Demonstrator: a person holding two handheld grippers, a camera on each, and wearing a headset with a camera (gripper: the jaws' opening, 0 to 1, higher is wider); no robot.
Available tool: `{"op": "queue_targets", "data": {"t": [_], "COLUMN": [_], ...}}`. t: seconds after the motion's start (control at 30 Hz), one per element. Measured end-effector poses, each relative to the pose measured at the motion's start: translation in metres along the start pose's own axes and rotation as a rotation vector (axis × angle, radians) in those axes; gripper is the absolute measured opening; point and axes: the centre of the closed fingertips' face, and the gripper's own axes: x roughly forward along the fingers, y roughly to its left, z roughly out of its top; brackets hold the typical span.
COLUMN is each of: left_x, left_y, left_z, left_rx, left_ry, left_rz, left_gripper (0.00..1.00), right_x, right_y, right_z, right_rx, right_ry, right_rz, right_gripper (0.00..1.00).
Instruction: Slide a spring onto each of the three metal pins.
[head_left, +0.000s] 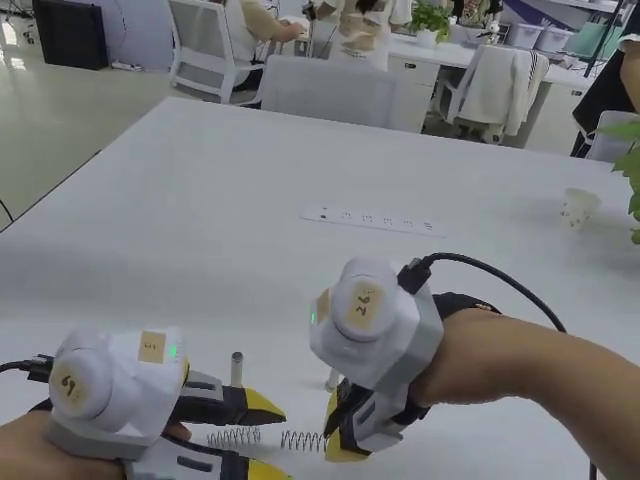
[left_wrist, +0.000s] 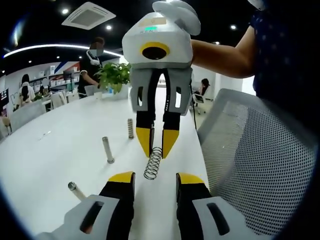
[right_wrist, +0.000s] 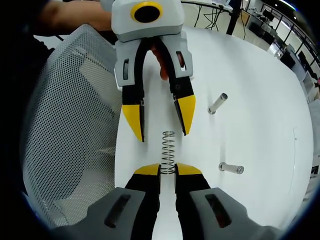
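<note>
Clamping the spring (right_wrist: 168, 150) by its right end, my right gripper (right_wrist: 168, 171) holds it level by the near edge of the table (head_left: 200, 200). My left gripper (left_wrist: 155, 176) faces it, jaws apart either side of the spring's free left end. Just beyond them, a bare pin (head_left: 237, 368) stands upright.

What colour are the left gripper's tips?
Yellow, best seen in the right gripper view on the open left gripper.
</note>
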Motion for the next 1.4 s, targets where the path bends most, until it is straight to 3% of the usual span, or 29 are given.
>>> {"op": "queue_targets", "data": {"t": [0.57, 0.73, 0.97, 1.4], "left_x": [0.0045, 0.0043, 0.0065, 0.0058], "left_y": [-0.0045, -0.0012, -0.0036, -0.0065], "left_z": [0.0058, 0.0060, 0.0045, 0.0023], "left_rx": [0.032, 0.046, 0.059, 0.064], "left_ry": [-0.021, -0.019, -0.005, 0.007], "left_rz": [-0.017, 0.002, -0.007, -0.021], "left_gripper": [0.10, 0.03, 0.08, 0.03], "right_x": [0.0014, 0.0016, 0.0002, -0.0005], "right_y": [0.0040, 0.0054, 0.0063, 0.0073], "right_z": [0.0011, 0.0019, 0.0024, 0.0045], "right_rx": [-0.022, -0.025, -0.027, -0.037], "right_ry": [0.001, 0.002, -0.001, -0.001], "right_rz": [0.015, 0.018, 0.018, 0.019], "right_gripper": [0.08, 0.08, 0.08, 0.08]}}
